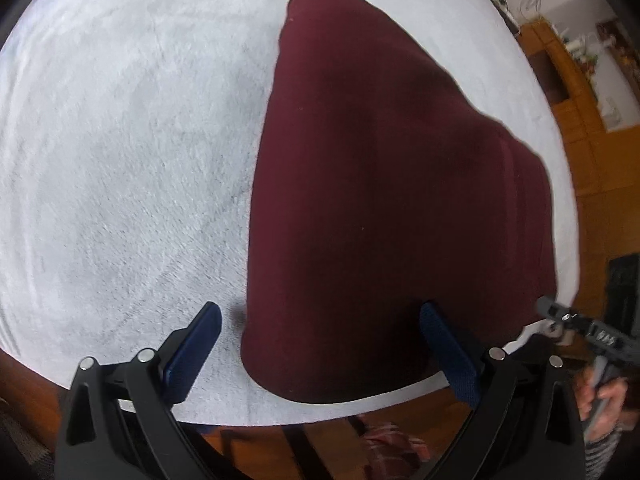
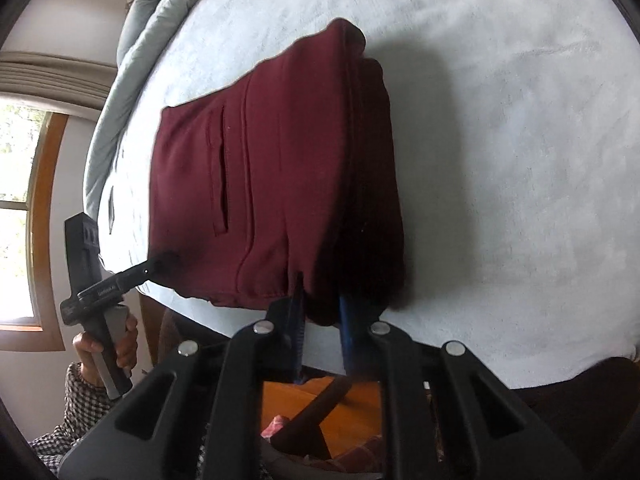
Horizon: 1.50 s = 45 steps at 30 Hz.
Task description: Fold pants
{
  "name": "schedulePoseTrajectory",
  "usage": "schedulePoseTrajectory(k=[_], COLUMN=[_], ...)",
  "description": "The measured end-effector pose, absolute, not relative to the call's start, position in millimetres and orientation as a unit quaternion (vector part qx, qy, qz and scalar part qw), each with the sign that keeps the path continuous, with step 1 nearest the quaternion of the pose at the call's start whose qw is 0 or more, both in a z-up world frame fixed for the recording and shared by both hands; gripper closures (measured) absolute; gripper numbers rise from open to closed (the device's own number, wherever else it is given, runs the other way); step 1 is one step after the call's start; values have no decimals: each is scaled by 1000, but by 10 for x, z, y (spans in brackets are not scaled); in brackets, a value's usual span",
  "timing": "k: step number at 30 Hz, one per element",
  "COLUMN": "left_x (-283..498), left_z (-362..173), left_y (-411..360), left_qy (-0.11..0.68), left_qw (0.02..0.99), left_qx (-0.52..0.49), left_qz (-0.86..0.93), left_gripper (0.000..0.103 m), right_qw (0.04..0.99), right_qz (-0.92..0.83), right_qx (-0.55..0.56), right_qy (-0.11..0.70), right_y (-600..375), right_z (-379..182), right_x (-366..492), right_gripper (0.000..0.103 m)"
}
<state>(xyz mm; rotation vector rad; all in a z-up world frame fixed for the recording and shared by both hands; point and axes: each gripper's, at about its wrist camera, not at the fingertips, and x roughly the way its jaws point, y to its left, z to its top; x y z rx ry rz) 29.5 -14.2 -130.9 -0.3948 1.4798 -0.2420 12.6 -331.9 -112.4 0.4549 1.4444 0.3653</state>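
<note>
Folded maroon pants lie on the pale bed cover, reaching to its near edge. My left gripper stands wide open over the pants' near left corner. One blue pad is above the bare cover and the other pad is above the cloth. In the right wrist view the pants show a pocket slit. My right gripper is shut on their near edge, with a fold of cloth pinched between its pads. The left gripper shows at the pants' near left corner.
A grey duvet is bunched along the bed's far side. Beyond the bed's edge there is orange wooden floor and a wooden cabinet. A window is on the left. A hand in a checked sleeve holds the left gripper's handle.
</note>
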Motion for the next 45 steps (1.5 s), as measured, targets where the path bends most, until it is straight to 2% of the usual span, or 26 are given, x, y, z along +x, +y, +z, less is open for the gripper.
schedulePoseTrajectory(k=[5,7,8,10,12,14,17,20,24,26,28,29,30,31,34,38,41,43,45], left_x=[459,527,554,569,550,527,472,428,428,437,427,435,447,455,515,577,556,529,526], left_z=[-1282,-1425,-1485,-1562,-1490,-1383,-1200,-1147,-1466,-1453,-1312,-1233,-1156,-1073,-824,-525,-393,-300,-285], left_y=[58,79,107,129,97,68,93,105,80,98,48,-2,-62,-128,-274,-457,-529,-641,-738], left_qy=[659,672,676,679,674,665,651,641,650,646,642,643,644,645,636,612,593,577,570], left_qw=[699,667,656,652,664,678,695,701,694,694,712,724,732,740,762,787,802,815,819], left_qx=[-244,-284,-299,-306,-292,-280,-277,-282,-282,-288,-249,-218,-191,-159,-87,-57,-57,-50,-50], left_qz=[-132,-151,-152,-143,-143,-141,-132,-134,-128,-135,-135,-127,-117,-108,-88,-49,-42,-34,-39], left_gripper=[4,13,30,34,48,58,65,66,61,58,50,40,34,27,18,17,8,4,4], right_qw=[721,720,720,719,716,715,721,725,708,705,704,705,706,708,739,784,802,805,806], right_qz=[172,170,170,172,176,179,184,166,153,155,162,165,168,171,147,101,84,86,90], right_qx=[186,193,196,203,209,212,196,174,178,191,199,202,203,204,176,113,74,64,62], right_qy=[645,644,644,642,642,641,639,645,666,665,662,659,657,655,633,602,587,584,582], right_y=[-3312,-3318,-3324,-3360,-3407,-3416,-3315,-3220,-3173,-3209,-3237,-3261,-3275,-3304,-3361,-3329,-3221,-3129,-3067], right_z=[-1050,-1061,-1061,-1049,-1038,-1008,-910,-885,-1104,-1134,-1101,-1069,-1042,-997,-764,-491,-429,-439,-477], right_x=[93,89,83,93,106,118,118,110,115,112,114,118,127,120,102,117,125,98,99], right_gripper=[89,88,88,88,87,87,87,87,87,87,84,82,73,60,58,57,45,26,21])
